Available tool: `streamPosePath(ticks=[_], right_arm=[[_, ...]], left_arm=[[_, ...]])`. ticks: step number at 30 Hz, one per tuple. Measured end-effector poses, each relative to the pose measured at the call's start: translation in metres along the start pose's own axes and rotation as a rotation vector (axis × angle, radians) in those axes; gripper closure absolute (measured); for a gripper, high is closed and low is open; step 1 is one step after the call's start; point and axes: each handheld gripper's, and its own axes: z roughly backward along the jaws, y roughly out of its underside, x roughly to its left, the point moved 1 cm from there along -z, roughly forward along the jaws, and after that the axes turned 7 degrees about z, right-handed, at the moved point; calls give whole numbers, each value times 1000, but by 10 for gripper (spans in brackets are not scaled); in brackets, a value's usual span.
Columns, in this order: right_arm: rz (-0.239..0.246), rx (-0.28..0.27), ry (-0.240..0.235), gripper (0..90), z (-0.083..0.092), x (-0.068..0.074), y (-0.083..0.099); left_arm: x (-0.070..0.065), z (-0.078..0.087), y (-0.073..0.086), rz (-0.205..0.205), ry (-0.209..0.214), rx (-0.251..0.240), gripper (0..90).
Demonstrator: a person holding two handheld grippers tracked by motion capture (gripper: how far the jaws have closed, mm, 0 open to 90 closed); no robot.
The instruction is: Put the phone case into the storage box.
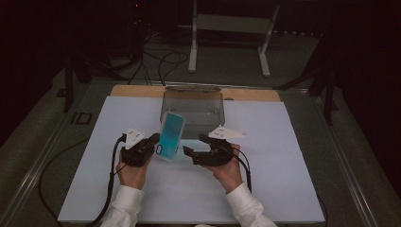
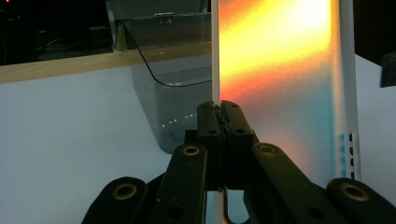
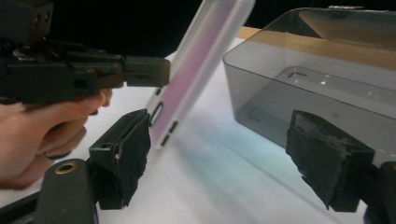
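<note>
Evidently the left gripper is clamped on the long edge of the phone case so that the case stands nearly upright above the white mat, its top tipped toward twelve o'clock and the smoky clear box just behind it; held by one rim like this, its other sides are left free for a second grasp. In the left gripper view the pads meet on the thin pale rim with nothing else between them. At three o'clock of the case, the right gripper has its jaws apart and empty, a short way off, probably lining up to take it. The case looks like a soft, frosted translucent shell with a teal tint, glowing orange where light catches it, with small side cut-outs and a rounded slot near its lower end.
</note>
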Motion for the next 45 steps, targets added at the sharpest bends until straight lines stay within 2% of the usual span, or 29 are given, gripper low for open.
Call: streamPosePath(ticks=[3,6,7,12,17,20,25,26,28,33,35,37,42,45], right_arm=[[-9,-4,-5,283,-5,4,0],[-22,-12,-11,376,-9,6,-1],[-22,-12,-11,376,-9,6,-1],[-54,11,-39,468,-18,9,-2],[-75,11,-67,571,-23,11,-5],[-100,14,-70,591,-26,10,-6],[-120,4,-48,710,-30,11,-7],[-120,4,-48,710,-30,11,-7],[-141,-8,-35,751,-30,9,-7],[-151,-14,-26,775,-30,8,-8],[-164,-19,-13,802,-29,6,-10],[-172,-27,-12,811,-29,5,-12],[-179,-1,-19,818,-30,4,-15],[-166,13,-30,820,-29,6,-17]], left_arm=[[-1,0,0,0,4,-3,891],[-2,0,0,3,7,-4,891],[-2,0,0,3,7,-4,891],[-5,-1,1,6,17,-5,891],[-6,-1,1,14,26,-6,891],[-7,-1,1,22,30,-8,891],[-8,-1,2,32,30,-14,891],[-8,-1,1,35,31,-16,891],[-9,-1,2,41,31,-22,891],[-10,-2,3,56,33,-25,890],[-11,-3,6,87,32,-39,890],[-12,-3,7,99,31,-46,889],[-11,-2,6,103,31,-39,887],[-11,-3,5,82,41,-28,858]])
